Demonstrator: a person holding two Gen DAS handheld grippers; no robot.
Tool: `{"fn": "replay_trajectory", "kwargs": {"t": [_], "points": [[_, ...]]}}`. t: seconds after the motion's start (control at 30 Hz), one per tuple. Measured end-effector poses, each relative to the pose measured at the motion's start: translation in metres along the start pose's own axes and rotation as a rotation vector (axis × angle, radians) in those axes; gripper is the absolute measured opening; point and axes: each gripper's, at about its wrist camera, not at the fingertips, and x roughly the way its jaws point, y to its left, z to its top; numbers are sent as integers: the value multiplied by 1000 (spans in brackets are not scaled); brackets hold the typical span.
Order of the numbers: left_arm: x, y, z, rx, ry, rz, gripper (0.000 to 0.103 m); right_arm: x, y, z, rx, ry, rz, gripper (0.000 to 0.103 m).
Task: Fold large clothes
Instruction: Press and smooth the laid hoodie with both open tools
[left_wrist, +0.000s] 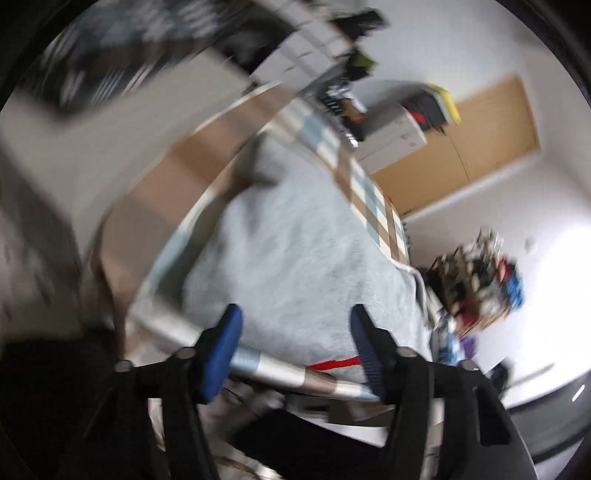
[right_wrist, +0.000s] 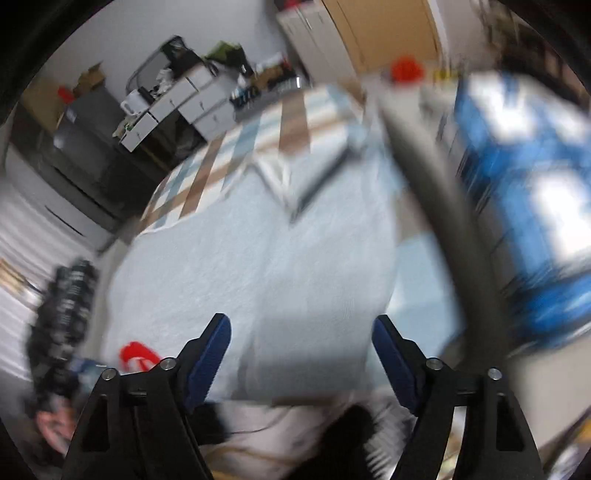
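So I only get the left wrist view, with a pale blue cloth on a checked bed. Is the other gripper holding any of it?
Observer: No. The right gripper is open, nothing between its pads, above the same cloth.
Visitor: Anything beside the cloth there?
Observer: A folded pale piece lies at its far end.
Visitor: And on the right?
Observer: A blurred blue and white shape, too smeared to name.

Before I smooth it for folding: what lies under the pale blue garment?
A checked bedcover shows past the edges of the pale blue garment. Whatever lies directly beneath the garment is covered and cannot be seen.
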Motion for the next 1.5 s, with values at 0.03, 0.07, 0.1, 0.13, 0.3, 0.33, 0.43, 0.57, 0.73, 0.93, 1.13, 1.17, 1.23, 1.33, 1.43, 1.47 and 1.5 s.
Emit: {"fn": "replay_trajectory", "kwargs": {"t": [0.03,0.07,0.1,0.13,0.3,0.33,0.43,0.57,0.73,0.93,1.13,1.17,1.23,1.33,1.43,1.47,1.5], "points": [[4,-12,5,39,-6,-2,62,-6,6,8,-52,-29,-47,92],[12,-27,11,83,-3,-14,63,-9,13,15,-98,-49,-96,95],[20,-38,15,118,7,-22,63,-8,24,27,-173,-64,-172,96],[30,-50,20,150,9,-19,63,-2,33,36,-238,-65,-234,96],[84,-78,36,211,50,-29,63,84,50,68,-460,157,-432,97],[92,-78,37,204,71,-38,63,101,39,70,-421,236,-380,95],[102,-71,26,205,136,-40,63,134,20,94,-231,302,-212,89],[107,-66,1,316,176,38,63,148,-4,146,-6,257,-43,91],[106,-56,-3,309,213,60,63,133,-60,200,415,-21,152,91],[97,-58,-1,312,187,69,63,84,-45,207,232,-301,-202,92],[86,-68,4,341,111,89,63,87,27,158,28,-38,-46,93],[85,-69,4,347,99,112,63,93,47,148,-29,-1,-49,94],[86,-71,4,368,98,160,63,91,88,116,-166,53,-56,95],[93,-76,-2,431,132,240,63,90,146,62,-381,114,-66,96],[105,-80,-11,508,162,301,63,106,181,17,-533,211,-111,96],[114,-78,-14,542,181,340,63,115,190,5,-589,242,-156,96],[120,-75,-16,556,194,379,63,125,194,-6,-640,255,-213,97]]}}
